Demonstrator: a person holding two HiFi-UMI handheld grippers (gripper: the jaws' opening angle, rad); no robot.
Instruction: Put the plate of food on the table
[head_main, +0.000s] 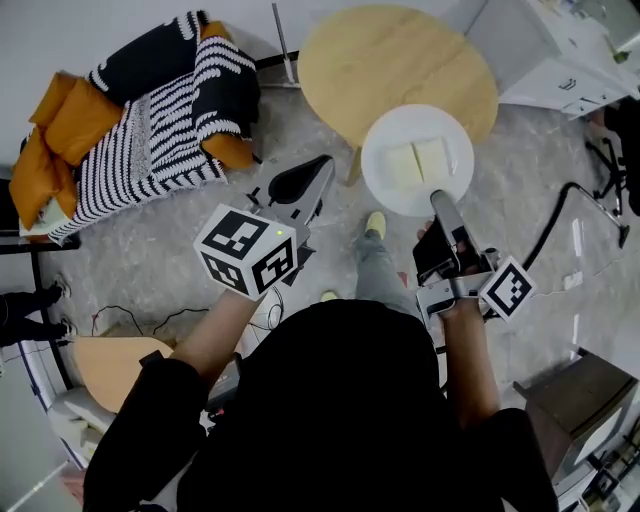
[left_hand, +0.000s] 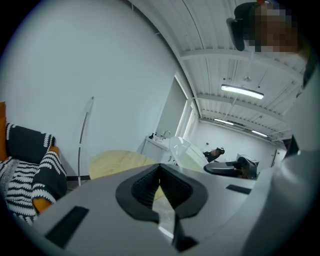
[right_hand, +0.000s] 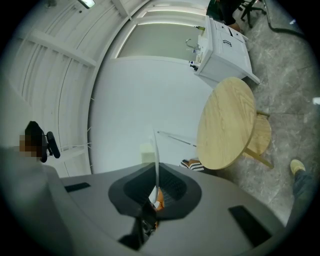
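The right gripper (head_main: 441, 203) is clamping its jaws on the near rim of the round white plate (head_main: 388, 140), which is carrying two pale food slices (head_main: 418, 160). The plate is overlapping the lower edge of the round light-wood table (head_main: 340, 60) at upper centre. The left gripper (head_main: 322, 165) is keeping its jaws together, empty.

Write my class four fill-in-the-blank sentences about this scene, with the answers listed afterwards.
1. The plate is held by the ____ hand-held gripper.
2. It carries ____ pale food slices.
3. The round table is made of ____.
4. The left hand-held gripper holds ____.
Answers: right; two; wood; nothing.
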